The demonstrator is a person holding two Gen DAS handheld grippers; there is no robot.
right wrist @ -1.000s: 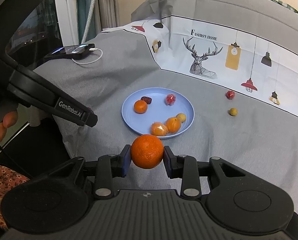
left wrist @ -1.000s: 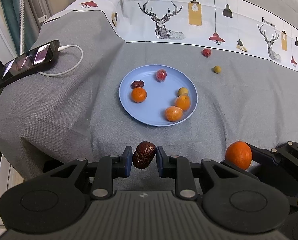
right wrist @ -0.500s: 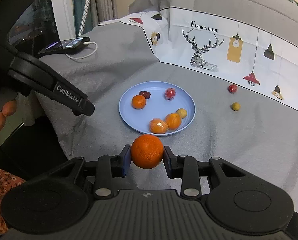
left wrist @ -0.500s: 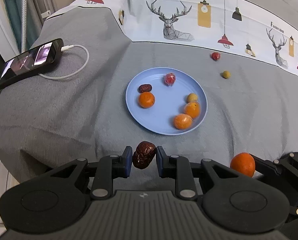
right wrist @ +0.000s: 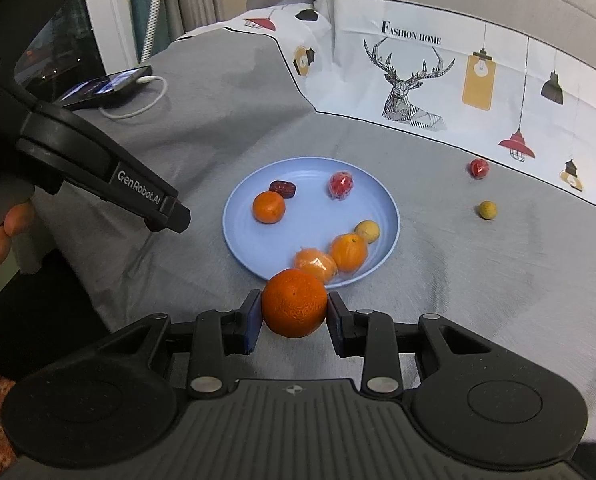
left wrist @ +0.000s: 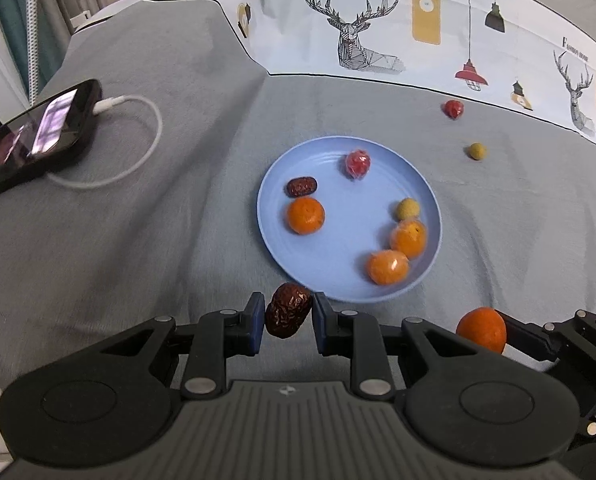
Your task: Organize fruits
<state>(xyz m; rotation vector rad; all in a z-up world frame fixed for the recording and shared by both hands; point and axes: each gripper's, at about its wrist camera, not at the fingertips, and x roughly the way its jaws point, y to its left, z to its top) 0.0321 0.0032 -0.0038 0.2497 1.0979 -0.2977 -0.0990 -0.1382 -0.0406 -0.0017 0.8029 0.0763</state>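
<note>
Over a grey bedspread, both grippers held fruit just short of the blue plate [left wrist: 270, 216].

On the left, the phone [left wrist: 34, 136] ran off the frame edge, its screen too blurred to read, with a white cable [left wrist: 138, 152] looped beside it. The left gripper [left wrist: 288, 318] was closed on a wrinkled dark red date [left wrist: 288, 316] at the plate's near rim; in the right wrist view its black body read "GenRobot.AI". The plate carried 6 pieces: a date [left wrist: 301, 186], an orange [left wrist: 305, 215], a wrapped red fruit [left wrist: 356, 163], a small yellow fruit [left wrist: 407, 209] and 2 blurred wrapped oranges [left wrist: 407, 238]. Beyond, the printed sheet [left wrist: 378, 20] read "FASHION HOME". The right gripper [right wrist: 294, 316] was clamped on a held orange [right wrist: 294, 303], which hid part of the plate's near rim. Right of the plate lay a loose red fruit [left wrist: 453, 109] and a loose yellow fruit [left wrist: 477, 151].
</note>
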